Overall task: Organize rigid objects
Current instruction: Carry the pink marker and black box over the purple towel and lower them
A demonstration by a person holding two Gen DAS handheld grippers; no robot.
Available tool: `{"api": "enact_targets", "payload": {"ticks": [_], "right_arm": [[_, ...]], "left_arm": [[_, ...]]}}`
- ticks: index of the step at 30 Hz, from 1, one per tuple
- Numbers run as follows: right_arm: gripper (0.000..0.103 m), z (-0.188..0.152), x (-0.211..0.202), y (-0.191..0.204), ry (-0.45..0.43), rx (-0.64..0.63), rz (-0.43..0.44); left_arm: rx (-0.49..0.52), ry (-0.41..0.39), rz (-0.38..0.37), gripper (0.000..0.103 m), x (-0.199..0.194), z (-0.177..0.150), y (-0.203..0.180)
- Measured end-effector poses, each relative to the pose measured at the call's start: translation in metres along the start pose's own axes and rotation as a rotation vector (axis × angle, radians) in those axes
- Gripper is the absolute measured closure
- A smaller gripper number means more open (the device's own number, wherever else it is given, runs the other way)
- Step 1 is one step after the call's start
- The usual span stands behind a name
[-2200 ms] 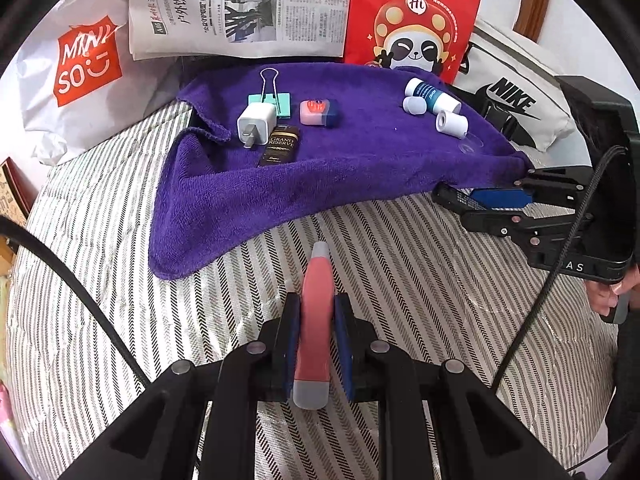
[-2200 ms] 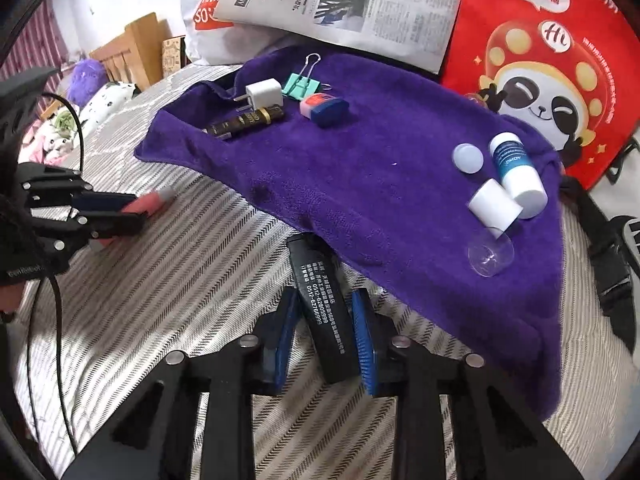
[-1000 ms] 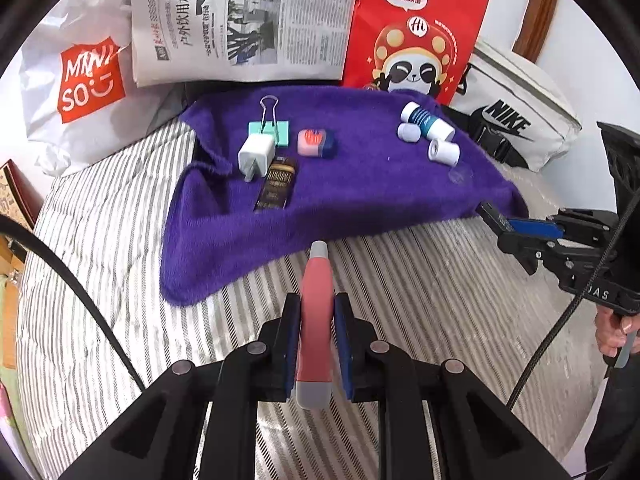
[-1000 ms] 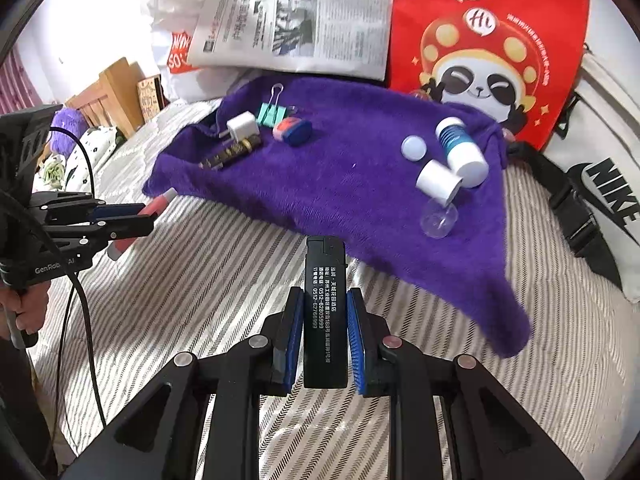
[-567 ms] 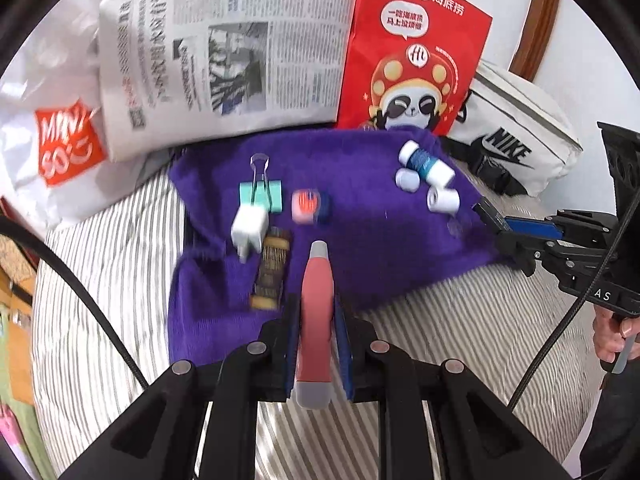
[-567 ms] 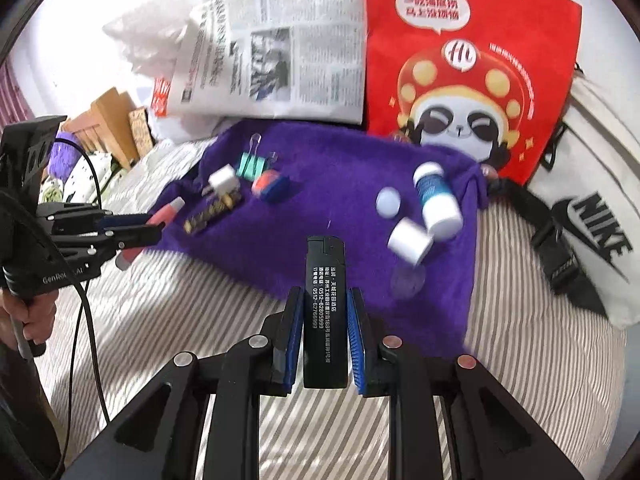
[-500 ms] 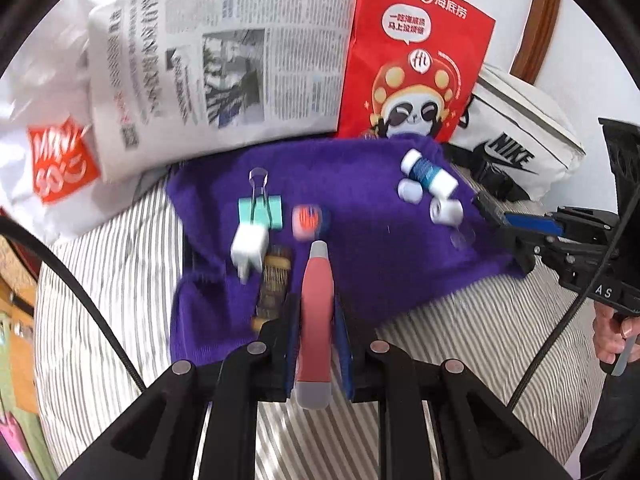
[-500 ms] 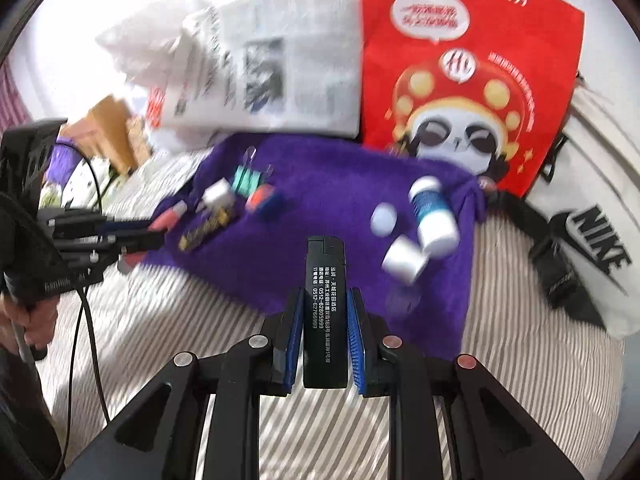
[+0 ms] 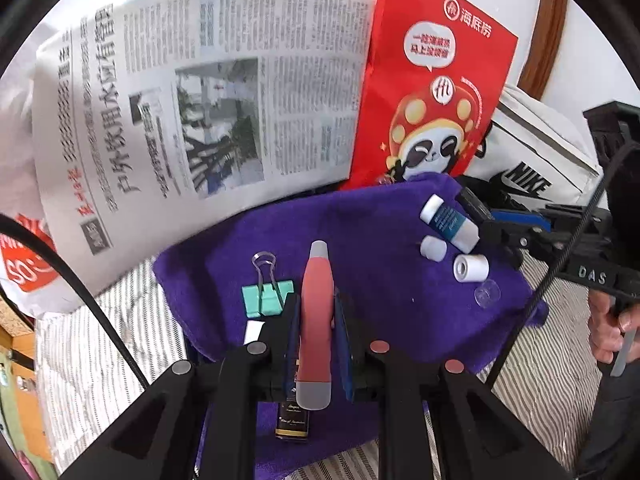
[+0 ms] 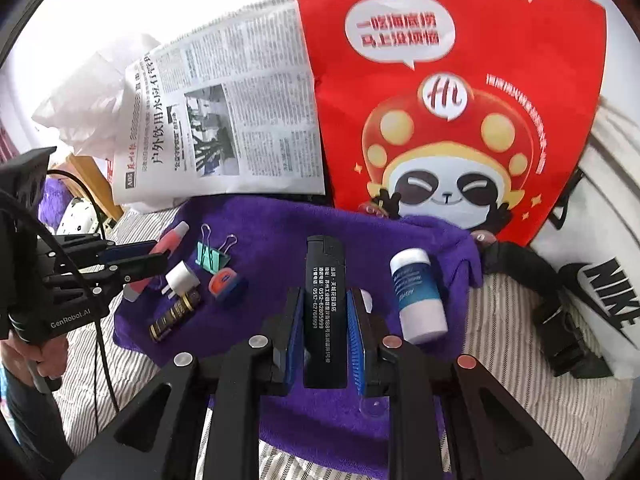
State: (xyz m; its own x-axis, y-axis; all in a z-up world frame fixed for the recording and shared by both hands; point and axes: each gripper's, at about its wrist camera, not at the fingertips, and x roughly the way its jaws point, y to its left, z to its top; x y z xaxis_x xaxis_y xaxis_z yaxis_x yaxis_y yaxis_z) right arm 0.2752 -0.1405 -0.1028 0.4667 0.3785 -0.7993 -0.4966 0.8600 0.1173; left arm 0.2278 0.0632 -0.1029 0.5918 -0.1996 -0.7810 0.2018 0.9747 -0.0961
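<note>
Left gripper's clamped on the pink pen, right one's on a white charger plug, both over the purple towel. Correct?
Not quite. The right gripper is clamped on a black lighter, as the right wrist view shows; the white charger plug lies on the purple towel. The left gripper does hold the pink pen.

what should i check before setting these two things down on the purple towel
1. Left gripper grip on the pink pen: ok, fingers shut on it, pen lying straight between them.
2. Right gripper grip on the black lighter: ok, fingers shut on its sides.
3. Both grippers over the purple towel: ok, towel lies under each.
4. Free spot under the pen: not ok, the green binder clip and the dark tube lie just beside and under it.
5. Free spot under the lighter: cannot tell, the blue-and-white bottle lies close on its right and the fingers hide what is below.
</note>
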Motion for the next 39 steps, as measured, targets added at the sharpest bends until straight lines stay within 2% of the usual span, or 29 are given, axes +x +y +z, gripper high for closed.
{"api": "enact_targets", "payload": {"ticks": [8,22,30,39], "right_arm": [[0.082,-0.011,0.023,0.007,0.086,-0.054,0.012],[0.082,-0.025,0.051,0.002,0.183,-0.075,-0.006],[0.082,-0.028,0.065,0.0,0.217,-0.093,-0.012],[0.082,-0.029,0.075,0.002,0.215,-0.102,-0.025]], "left_arm": [[-0.002,0.038,-0.003,0.086,0.014,-0.005,0.005],[0.058,0.096,-0.038,0.086,0.034,-0.012,-0.024],[0.086,0.139,-0.081,0.086,0.045,-0.018,-0.036],[0.07,0.192,-0.051,0.086,0.058,-0.027,-0.024]]}}
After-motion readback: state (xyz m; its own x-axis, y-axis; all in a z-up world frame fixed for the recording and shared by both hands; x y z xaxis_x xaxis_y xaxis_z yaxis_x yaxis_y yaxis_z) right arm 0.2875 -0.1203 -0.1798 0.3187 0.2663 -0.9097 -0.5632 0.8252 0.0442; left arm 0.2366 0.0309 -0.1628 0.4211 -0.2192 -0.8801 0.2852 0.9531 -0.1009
